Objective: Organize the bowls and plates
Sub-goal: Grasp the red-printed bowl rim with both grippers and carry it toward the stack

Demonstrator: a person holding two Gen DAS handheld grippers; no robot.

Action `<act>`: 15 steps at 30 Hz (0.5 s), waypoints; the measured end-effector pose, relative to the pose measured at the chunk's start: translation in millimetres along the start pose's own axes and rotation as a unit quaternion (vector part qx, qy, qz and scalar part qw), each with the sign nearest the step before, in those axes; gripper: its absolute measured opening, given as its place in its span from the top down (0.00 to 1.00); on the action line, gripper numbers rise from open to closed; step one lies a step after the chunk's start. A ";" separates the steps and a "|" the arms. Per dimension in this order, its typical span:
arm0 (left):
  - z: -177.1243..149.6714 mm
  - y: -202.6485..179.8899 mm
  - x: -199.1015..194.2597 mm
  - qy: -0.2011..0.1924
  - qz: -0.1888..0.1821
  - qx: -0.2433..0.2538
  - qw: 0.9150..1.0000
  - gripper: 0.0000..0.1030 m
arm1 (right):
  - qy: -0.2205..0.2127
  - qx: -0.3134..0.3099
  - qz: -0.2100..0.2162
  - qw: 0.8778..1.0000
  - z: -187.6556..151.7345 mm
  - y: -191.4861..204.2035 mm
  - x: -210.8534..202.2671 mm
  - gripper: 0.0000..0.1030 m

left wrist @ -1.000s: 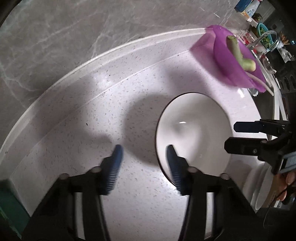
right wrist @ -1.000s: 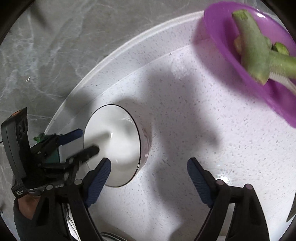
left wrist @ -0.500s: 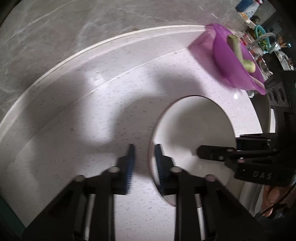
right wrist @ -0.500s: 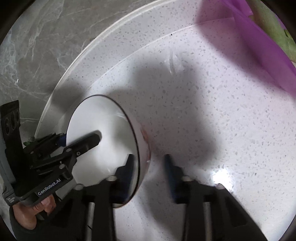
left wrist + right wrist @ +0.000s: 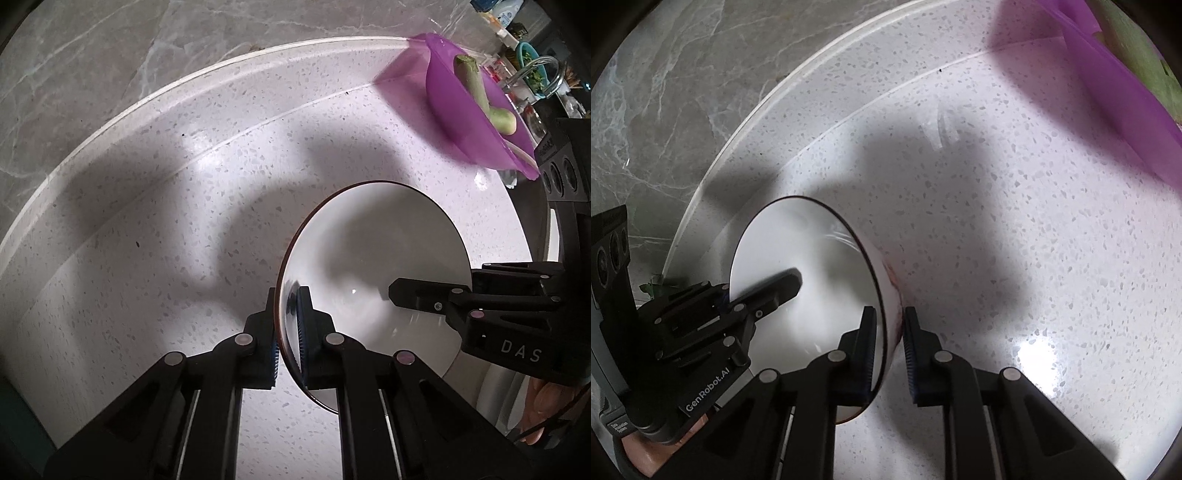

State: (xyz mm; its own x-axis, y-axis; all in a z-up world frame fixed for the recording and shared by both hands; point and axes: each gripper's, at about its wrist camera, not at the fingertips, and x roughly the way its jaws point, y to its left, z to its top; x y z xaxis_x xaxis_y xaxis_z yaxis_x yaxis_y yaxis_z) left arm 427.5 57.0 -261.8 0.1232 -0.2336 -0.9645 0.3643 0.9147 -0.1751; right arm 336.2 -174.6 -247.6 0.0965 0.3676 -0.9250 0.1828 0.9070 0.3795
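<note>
A second ago both my grippers stood spread above the white bowl; since then they have come down and drawn in onto its rim from opposite sides. My left gripper is pressed tight on the rim, one pad outside the wall and one inside, pinching the thin dark-edged lip between them. My right gripper straddles the opposite side of the rim the same way, its jaws closing, with the bowl wall between the pads and the pads at or nearly at its surface. The bowl sits on the pale speckled counter, directly ahead of and between both pairs of jaws, mouth opening upward. It is round, so it shows no long axis; the rim looks roughly level. Beyond my left jaws, far up and to the right, a purple bowl holds green vegetable pieces, well apart from the white bowl.
</note>
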 end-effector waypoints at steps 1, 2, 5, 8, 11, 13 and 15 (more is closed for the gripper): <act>-0.5 -0.8 -1.2 0.000 -0.001 0.000 1.000 0.94 | -0.001 -0.001 0.000 1.000 -0.6 -2.0 -2.2 0.84; -0.4 -2.9 -2.4 0.001 -0.002 0.000 1.000 0.94 | -0.001 -0.001 0.001 1.000 2.5 -1.4 -2.2 0.84; -0.8 -9.5 -7.8 0.003 -0.003 0.005 1.000 0.93 | -0.002 0.002 0.003 1.000 0.2 -5.6 -10.4 0.84; -2.3 -17.1 -13.4 0.003 -0.006 0.010 1.000 0.93 | -0.003 0.004 0.004 1.000 -3.0 -8.1 -18.8 0.84; -4.3 -28.6 -20.8 0.001 -0.005 0.020 1.000 0.93 | -0.007 0.004 0.004 1.000 -7.6 -10.2 -27.8 0.83; -5.5 -39.7 -27.2 -0.001 -0.005 0.029 1.000 0.93 | -0.010 0.007 0.007 1.000 -11.7 -13.7 -36.0 0.83; -4.0 -50.4 -30.7 -0.004 -0.005 0.036 0.999 0.93 | -0.016 0.008 0.010 1.000 -17.1 -17.6 -46.1 0.83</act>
State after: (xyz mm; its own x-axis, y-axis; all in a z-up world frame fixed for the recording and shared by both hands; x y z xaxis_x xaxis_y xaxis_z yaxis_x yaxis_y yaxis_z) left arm 401.7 19.4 -224.1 0.1256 -0.2453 -0.9613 0.4308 0.8863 -0.1699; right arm 311.7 -204.0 -212.0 0.1308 0.3789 -0.9161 0.1962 0.8959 0.3985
